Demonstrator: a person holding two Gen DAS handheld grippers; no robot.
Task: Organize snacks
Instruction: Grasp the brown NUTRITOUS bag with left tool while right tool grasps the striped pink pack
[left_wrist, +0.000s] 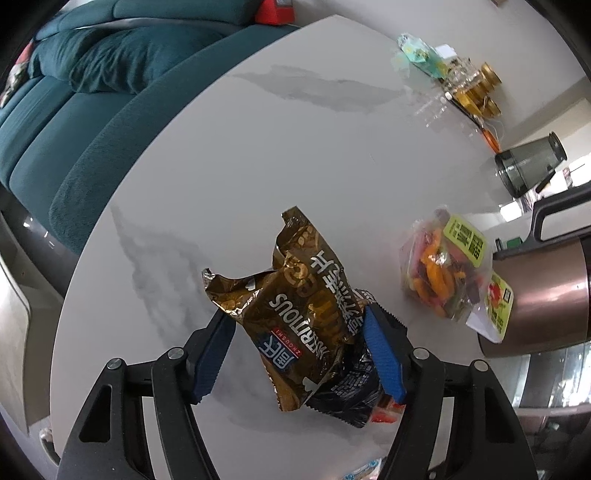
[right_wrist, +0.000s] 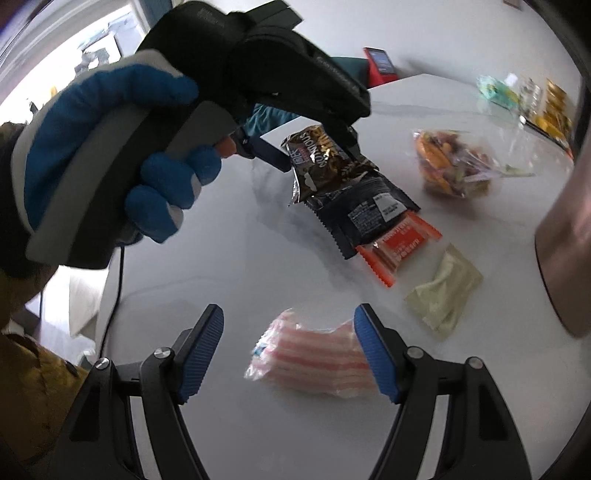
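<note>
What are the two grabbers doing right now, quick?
Left hand-held gripper: closed on the gold bag.
Right hand-held gripper: open, holding nothing, above the pink pack.

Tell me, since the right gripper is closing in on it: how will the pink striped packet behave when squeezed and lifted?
The pink striped packet looks like thin clear wrap over stacked wafers, so it is probably light but crushable. The glossy film may slip between the pads. It lies flat on the table, so rolling seems unlikely. The right gripper straddles it, open.
</note>
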